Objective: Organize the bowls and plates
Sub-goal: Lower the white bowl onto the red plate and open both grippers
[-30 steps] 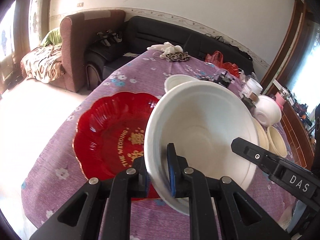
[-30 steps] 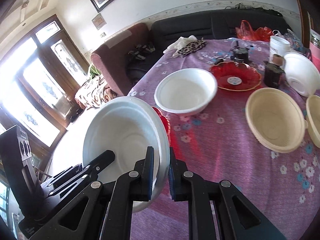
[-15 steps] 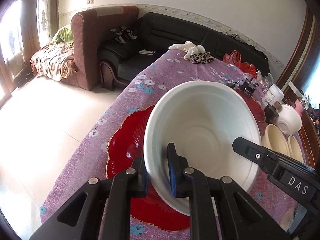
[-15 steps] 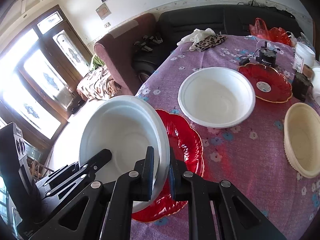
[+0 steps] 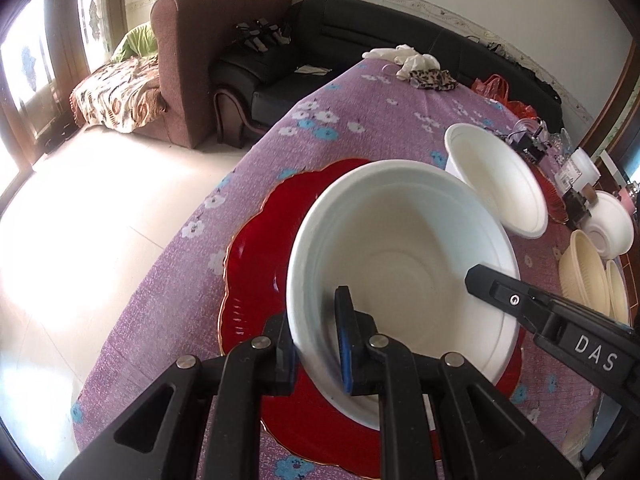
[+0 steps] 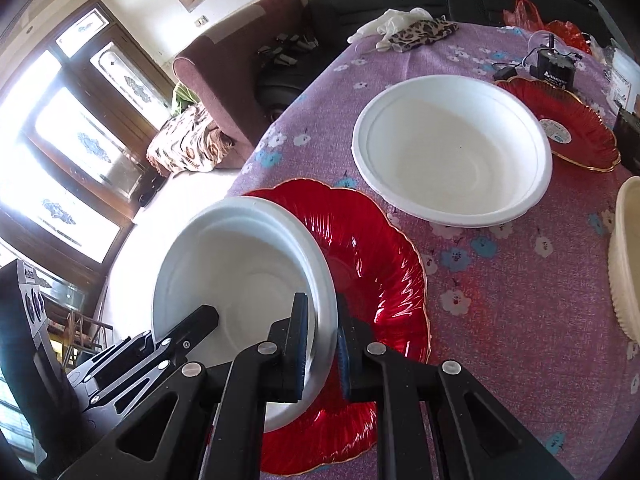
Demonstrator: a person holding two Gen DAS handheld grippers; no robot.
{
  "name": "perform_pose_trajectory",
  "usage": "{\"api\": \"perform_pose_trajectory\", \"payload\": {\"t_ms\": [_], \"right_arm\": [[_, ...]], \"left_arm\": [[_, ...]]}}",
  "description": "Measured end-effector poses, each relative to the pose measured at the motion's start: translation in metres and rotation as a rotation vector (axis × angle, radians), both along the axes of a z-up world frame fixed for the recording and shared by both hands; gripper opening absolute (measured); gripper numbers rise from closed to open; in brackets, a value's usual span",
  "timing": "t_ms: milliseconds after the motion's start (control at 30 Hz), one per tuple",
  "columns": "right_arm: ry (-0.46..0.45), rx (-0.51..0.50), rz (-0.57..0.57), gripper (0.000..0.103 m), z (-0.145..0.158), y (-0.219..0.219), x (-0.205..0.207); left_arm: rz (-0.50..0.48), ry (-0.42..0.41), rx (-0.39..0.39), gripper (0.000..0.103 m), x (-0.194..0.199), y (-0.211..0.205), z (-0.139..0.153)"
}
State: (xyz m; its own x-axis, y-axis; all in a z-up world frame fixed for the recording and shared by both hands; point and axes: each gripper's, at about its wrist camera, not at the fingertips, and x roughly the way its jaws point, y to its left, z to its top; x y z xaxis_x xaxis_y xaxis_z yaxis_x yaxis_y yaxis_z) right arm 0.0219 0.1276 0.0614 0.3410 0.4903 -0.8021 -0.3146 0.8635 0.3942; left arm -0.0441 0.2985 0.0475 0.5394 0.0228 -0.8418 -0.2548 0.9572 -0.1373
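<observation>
Two hand-held grippers pinch one white bowl (image 5: 404, 264) by opposite sides of its rim. The left hand-held gripper (image 5: 316, 344) sits at the lower middle of the left wrist view, its blue-padded jaws closed on the near rim, one inside the bowl and one outside. The right hand-held gripper (image 6: 320, 340) does the same at the lower middle of the right wrist view, jaws closed on the bowl's rim. The bowl is tilted and sits over a large red plate (image 6: 372, 248) that lies flat on the counter (image 6: 520, 300), which has a purple flowered cloth; whether the bowl touches the plate I cannot tell. Beyond the plate, toward the upper right of the right wrist view, a second white bowl (image 6: 452, 148) stands upright on the cloth, and a smaller red plate (image 6: 576, 132) lies just beside it. Cream bowls (image 5: 584, 276) rest at the right edge of the left wrist view
</observation>
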Motion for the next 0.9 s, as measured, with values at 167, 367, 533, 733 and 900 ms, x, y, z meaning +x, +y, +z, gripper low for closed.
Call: {"api": "perform_pose_trajectory", "payload": {"t_ms": [167, 367, 533, 733, 900], "right_arm": [[0.016, -0.014, 0.003, 0.015, -0.008, 0.006, 0.003], [0.022, -0.022, 0.003, 0.015, -0.015, 0.012, 0.007], [0.020, -0.021, 0.007, 0.015, -0.017, 0.010, 0.009], [-0.023, -0.030, -0.001, 0.015, -0.010, 0.012, 0.001], [-0.069, -0.029, 0.003, 0.015, 0.000, 0.013, -0.006]], "left_arm": [[0.001, 0.022, -0.008, 0.015, 0.002, 0.002, -0.009], [0.003, 0.022, 0.007, 0.015, 0.002, 0.002, -0.011], [0.008, 0.019, 0.021, 0.016, 0.002, 0.002, -0.010], [-0.004, 0.002, 0.008, 0.037, 0.000, -0.002, -0.007], [-0.027, -0.041, 0.020, 0.070, -0.006, -0.009, 0.005]]}}
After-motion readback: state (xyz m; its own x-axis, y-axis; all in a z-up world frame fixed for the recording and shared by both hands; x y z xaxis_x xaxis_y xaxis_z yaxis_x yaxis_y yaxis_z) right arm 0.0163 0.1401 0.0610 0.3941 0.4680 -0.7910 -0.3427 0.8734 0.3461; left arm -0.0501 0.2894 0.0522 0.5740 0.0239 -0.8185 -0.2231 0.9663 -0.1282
